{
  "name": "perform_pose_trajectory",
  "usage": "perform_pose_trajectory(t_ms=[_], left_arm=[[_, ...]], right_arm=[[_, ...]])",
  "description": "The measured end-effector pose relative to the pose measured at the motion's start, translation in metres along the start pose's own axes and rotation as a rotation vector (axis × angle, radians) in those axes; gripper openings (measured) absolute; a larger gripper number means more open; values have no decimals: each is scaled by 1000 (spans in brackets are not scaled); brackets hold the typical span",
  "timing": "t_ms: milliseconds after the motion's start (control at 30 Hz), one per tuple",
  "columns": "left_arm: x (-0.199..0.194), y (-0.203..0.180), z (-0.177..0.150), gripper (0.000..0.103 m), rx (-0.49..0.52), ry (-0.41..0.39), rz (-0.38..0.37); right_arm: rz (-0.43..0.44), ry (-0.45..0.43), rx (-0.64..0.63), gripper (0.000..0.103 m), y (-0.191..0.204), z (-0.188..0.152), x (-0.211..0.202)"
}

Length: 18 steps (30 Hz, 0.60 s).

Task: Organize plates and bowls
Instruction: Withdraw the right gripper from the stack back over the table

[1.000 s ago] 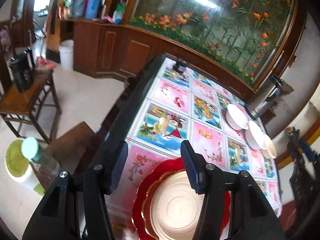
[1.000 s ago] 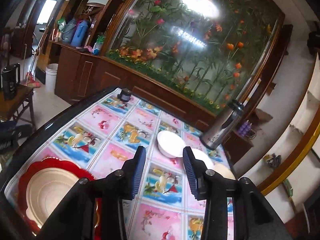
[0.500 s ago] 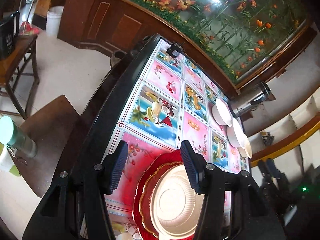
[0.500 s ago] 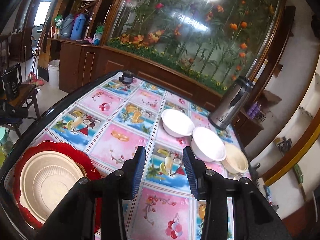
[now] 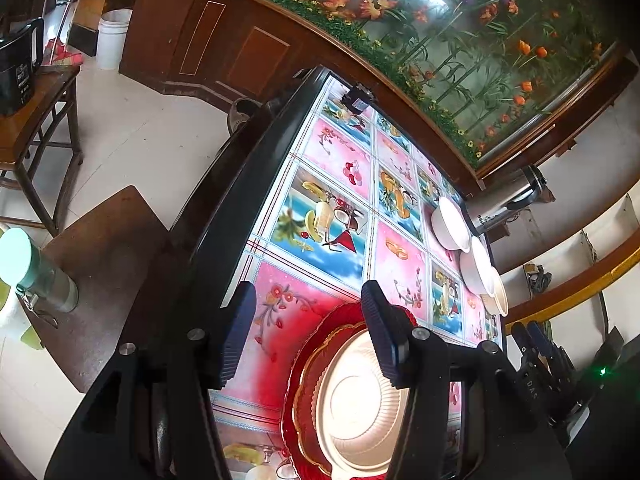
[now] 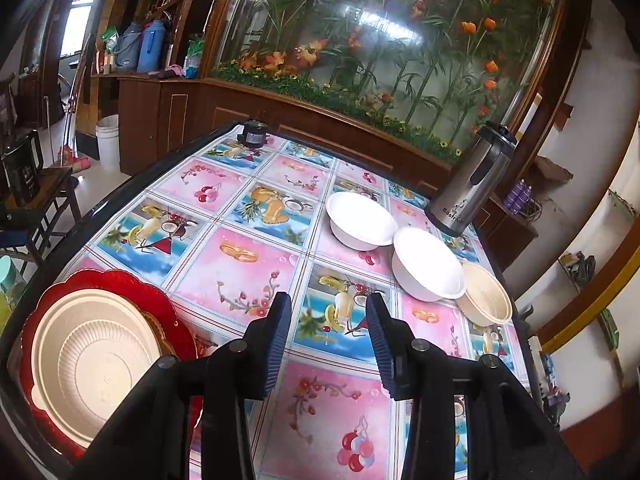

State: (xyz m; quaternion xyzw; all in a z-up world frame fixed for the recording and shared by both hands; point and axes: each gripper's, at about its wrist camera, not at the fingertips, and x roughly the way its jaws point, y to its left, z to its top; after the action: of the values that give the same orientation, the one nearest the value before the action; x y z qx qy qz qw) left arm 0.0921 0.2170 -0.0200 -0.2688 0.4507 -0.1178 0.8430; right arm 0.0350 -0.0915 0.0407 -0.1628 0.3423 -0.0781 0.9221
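A red scalloped plate (image 6: 120, 284) lies at the near left corner of the table, with a cream ribbed plate (image 6: 92, 356) on top of it. The same pair, red plate (image 5: 316, 332) and cream plate (image 5: 356, 396), shows under my left gripper (image 5: 308, 312), which hovers open and empty above the red rim. Two white bowls (image 6: 360, 220) (image 6: 426, 262) and a cream ribbed bowl (image 6: 486, 294) stand in a row along the right side. My right gripper (image 6: 326, 320) hangs open and empty over the table's middle, short of the bowls.
A steel thermos jug (image 6: 470, 184) stands behind the bowls. A small black device (image 6: 252, 134) sits at the table's far edge. Left of the table (image 6: 236, 256) are a wooden stool (image 5: 100, 264) and a capped bottle (image 5: 36, 272).
Both grippers have sunk toward the table and tipped further down. The bowls now sit nearer the right gripper. Neither gripper's opening has changed.
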Motion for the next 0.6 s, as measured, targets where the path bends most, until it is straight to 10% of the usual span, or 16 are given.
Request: perform_pose_trajectory(t_ms=[600], left_arm=[[-15, -95, -20, 53, 233, -65, 100]], right_arm=[[50, 13, 177, 41, -81, -16, 8]])
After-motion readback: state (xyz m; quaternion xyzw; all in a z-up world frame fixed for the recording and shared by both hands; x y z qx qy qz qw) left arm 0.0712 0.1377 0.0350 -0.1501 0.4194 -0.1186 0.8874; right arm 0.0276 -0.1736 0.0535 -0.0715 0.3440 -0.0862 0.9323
